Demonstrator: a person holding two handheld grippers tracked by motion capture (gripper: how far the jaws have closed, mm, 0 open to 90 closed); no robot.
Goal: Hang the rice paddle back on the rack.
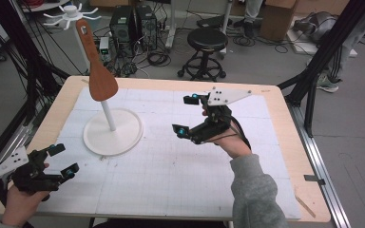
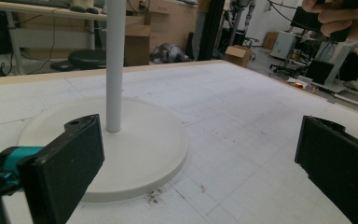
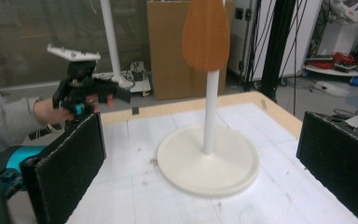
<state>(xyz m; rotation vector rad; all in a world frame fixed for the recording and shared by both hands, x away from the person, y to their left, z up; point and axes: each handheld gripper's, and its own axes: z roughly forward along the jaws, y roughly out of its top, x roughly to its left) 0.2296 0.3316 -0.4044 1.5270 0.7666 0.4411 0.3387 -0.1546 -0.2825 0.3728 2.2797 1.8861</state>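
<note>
A white stand rises from a round base (image 1: 123, 137) on the left half of the mat, its pole (image 1: 107, 114) topped with hooks (image 1: 71, 14). A wooden spatula (image 1: 99, 71) hangs from a hook, blade down. My left gripper (image 1: 64, 159) is open and empty at the table's near left corner, facing the base (image 2: 140, 154) and pole (image 2: 114, 65). Its own view shows the left gripper (image 2: 196, 154) with jaws wide apart. My right gripper (image 1: 185, 115) is open and empty, raised right of the stand and aimed at it. The right gripper (image 3: 200, 158) looks at the spatula blade (image 3: 206, 35) in front of the pole (image 3: 210, 112).
A white gridded mat (image 1: 171, 166) covers the wooden table (image 1: 285, 142). On the floor beyond the far edge stand a black stool (image 1: 208, 42) and computer towers (image 1: 133, 23). Black frame struts (image 1: 323, 52) stand on both sides of the table.
</note>
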